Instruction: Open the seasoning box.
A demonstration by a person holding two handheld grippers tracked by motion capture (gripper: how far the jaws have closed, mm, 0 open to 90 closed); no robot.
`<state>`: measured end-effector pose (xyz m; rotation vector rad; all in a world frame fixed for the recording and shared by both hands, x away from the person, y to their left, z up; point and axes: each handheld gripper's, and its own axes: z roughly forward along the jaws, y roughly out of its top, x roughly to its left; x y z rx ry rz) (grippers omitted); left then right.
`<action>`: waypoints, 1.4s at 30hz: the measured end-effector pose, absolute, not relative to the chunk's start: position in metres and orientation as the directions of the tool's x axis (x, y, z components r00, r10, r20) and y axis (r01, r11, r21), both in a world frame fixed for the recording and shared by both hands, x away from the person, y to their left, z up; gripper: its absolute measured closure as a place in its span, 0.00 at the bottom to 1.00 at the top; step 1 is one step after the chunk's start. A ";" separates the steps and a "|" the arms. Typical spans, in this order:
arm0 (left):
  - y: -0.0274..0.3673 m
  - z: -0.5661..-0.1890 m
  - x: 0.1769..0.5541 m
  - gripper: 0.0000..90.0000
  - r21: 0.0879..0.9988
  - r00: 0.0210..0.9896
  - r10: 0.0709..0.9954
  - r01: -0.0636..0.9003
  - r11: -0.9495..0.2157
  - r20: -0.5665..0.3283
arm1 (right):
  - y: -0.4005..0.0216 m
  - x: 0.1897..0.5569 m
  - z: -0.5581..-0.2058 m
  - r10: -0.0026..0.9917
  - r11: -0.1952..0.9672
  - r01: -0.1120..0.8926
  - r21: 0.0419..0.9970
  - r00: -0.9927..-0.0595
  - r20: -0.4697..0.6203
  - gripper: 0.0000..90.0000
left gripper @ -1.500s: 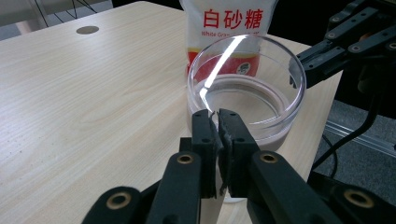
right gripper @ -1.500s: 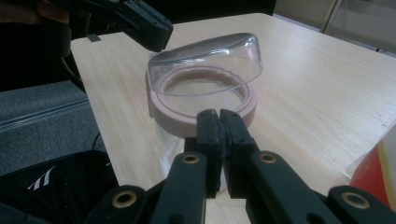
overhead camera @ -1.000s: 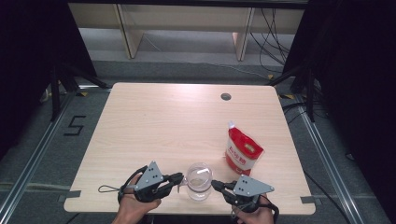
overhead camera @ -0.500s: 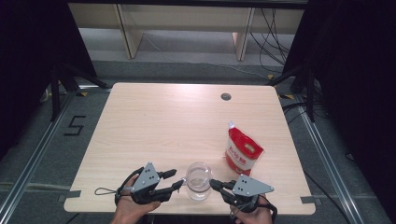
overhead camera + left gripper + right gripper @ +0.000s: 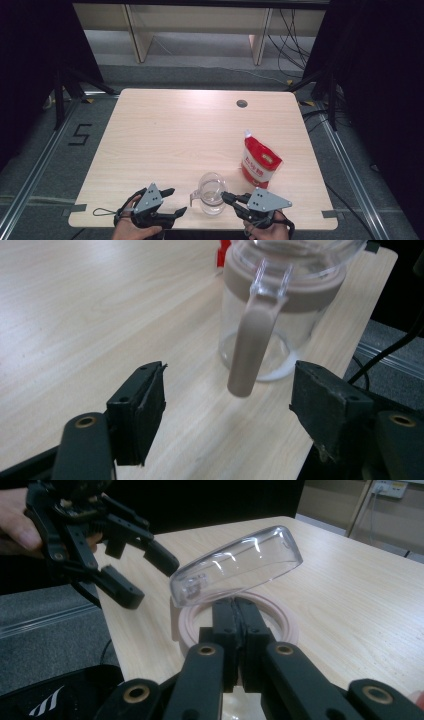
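Jaws of the left gripper [image 5: 174,202] have just opened, off the jar [image 5: 212,193] handle.

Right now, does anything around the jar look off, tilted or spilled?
No spill. The jar's clear lid stands tilted open above the pink rim, with the right gripper shut at that rim. The left gripper is open, clear of the handle.
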<state>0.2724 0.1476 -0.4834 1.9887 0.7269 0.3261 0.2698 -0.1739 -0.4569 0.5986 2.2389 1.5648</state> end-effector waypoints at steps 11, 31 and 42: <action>0.152 -0.495 0.270 0.28 0.840 0.784 0.618 0.368 -0.398 -0.051 | -0.169 0.268 -0.454 0.506 0.295 0.118 0.948 -0.861 -0.050 0.98; 0.152 -0.496 0.272 0.26 0.852 0.780 0.622 0.373 -0.368 -0.073 | -0.157 0.266 -0.453 0.473 0.283 0.111 0.953 -0.880 -0.039 0.97; 0.152 -0.496 0.273 0.26 0.845 0.783 0.617 0.382 -0.374 -0.081 | -0.149 0.267 -0.452 0.446 0.281 0.078 0.957 -0.893 -0.058 0.97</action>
